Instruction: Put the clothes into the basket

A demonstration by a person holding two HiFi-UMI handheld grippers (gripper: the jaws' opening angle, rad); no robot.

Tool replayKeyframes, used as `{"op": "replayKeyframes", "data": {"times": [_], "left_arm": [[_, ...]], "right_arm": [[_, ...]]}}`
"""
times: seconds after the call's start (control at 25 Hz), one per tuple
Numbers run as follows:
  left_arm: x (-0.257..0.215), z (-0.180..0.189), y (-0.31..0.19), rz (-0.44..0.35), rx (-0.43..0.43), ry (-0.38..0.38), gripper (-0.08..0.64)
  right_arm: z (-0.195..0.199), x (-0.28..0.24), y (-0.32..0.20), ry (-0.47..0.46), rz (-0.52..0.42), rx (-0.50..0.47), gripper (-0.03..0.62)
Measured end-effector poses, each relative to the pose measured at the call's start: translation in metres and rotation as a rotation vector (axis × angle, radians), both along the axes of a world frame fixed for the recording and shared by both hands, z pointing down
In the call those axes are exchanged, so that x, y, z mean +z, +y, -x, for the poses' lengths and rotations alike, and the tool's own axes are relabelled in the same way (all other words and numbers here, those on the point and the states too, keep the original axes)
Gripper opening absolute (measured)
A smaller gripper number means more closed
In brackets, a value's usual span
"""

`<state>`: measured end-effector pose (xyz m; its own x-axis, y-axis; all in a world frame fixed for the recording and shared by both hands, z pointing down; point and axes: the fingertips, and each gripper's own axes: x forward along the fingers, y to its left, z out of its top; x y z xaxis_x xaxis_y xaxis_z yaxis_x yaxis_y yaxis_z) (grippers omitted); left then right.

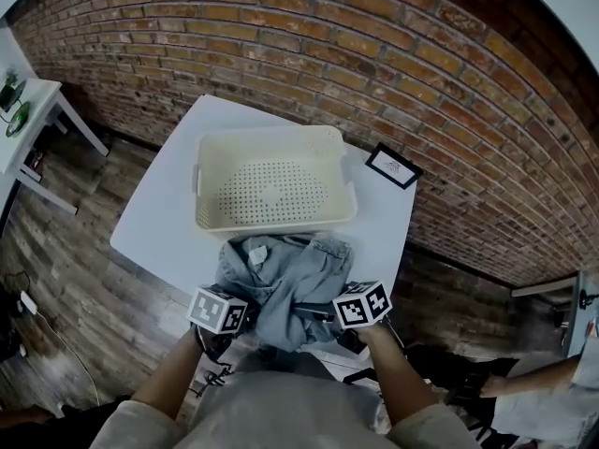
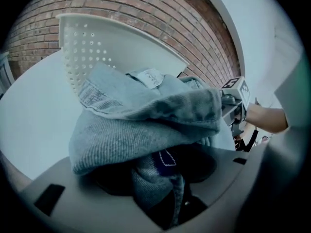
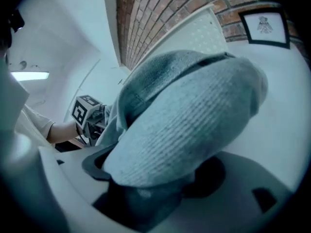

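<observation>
Blue-grey crumpled denim garment (image 1: 285, 283) lies beside cream perforated plastic basket (image 1: 271, 215); we pinch it in left gripper (image 1: 247, 321) and right gripper (image 1: 323, 312) jaws.

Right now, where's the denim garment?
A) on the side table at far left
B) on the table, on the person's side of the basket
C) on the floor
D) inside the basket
B: the denim garment lies bunched on the white table just short of the basket, whose perforated floor is bare. The left gripper and the right gripper each have its cloth pinched.
</observation>
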<state>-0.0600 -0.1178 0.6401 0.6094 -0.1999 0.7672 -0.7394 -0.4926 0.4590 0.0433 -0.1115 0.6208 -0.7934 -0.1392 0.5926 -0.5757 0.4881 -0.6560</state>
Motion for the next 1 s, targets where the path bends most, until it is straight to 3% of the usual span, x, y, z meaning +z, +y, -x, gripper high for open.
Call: {"op": "replayKeyframes", "data": {"times": [0.16, 0.72, 1.0], "left_arm": [[-0.015, -0.006, 0.005, -0.020, -0.015, 0.013, 0.227], [-0.128, -0.007, 0.025, -0.268, -0.003, -0.077, 0.222], [-0.189, -0.010, 0.014, -0.381, -0.012, -0.065, 0.222]], "right_arm": [[-0.005, -0.018, 0.001, 0.012, -0.073, -0.035, 0.367], [-0.007, -0.119, 0.027, -0.045, -0.274, -0.043, 0.364], [-0.011, -0.180, 0.015, -0.038, -0.402, -0.060, 0.364]]}}
